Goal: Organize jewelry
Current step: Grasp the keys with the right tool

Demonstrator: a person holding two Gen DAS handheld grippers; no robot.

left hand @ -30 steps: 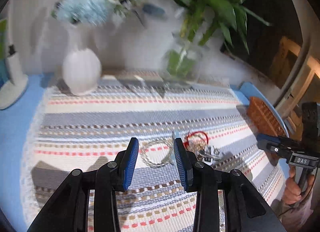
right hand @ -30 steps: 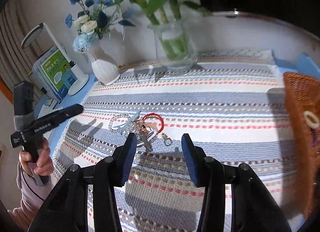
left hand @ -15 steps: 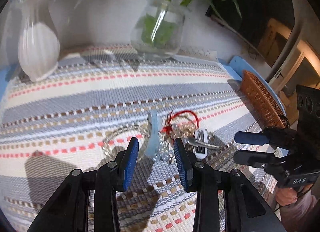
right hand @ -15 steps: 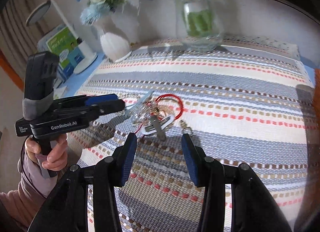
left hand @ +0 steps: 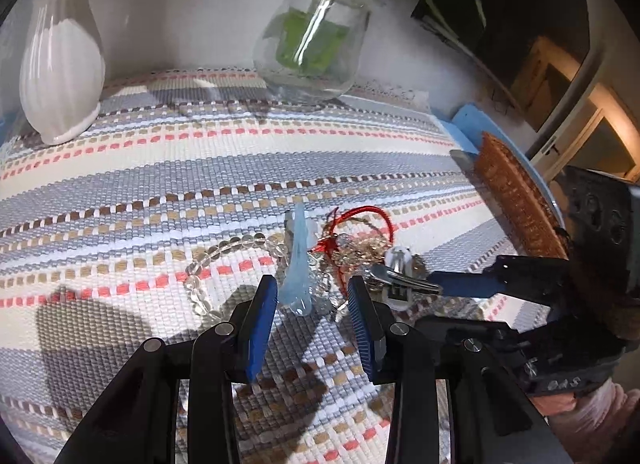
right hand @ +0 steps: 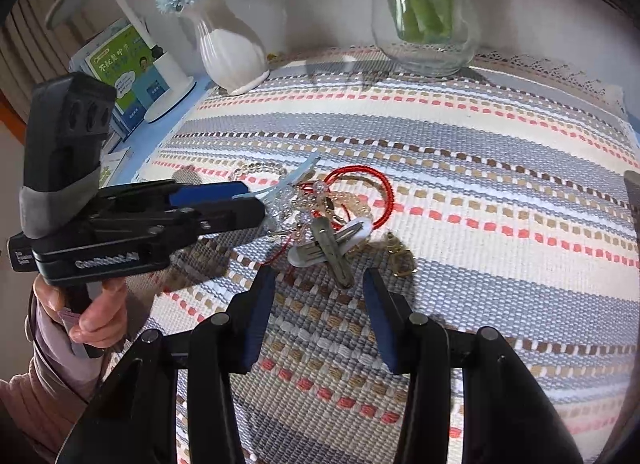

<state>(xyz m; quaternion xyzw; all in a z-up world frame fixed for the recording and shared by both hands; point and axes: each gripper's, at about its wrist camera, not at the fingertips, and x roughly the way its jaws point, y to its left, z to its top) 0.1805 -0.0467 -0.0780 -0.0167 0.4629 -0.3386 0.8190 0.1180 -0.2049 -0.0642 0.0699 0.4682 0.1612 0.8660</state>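
A: On the striped mat (left hand: 168,167), the jewelry lies in one tangled heap: a pale blue hair clip (left hand: 298,264), a clear bead bracelet (left hand: 224,252), a red cord bracelet (right hand: 360,187) and a silver clip (right hand: 334,254) crossed over a white one.

B: And the grippers?

A: Both partly open, holding nothing. The left gripper (left hand: 312,300) straddles the near end of the blue clip, pads either side and clear of it. The right gripper (right hand: 320,288) hangs just short of the silver clip.

B: So how to lift cleanly?

A: I'd close on the blue clip's thick end alone and raise it slowly; beads seem to lie against it, though I can't tell if they're hooked. The right could pin the heap. The wicker basket (left hand: 516,199) at the mat's right edge looks like the destination.
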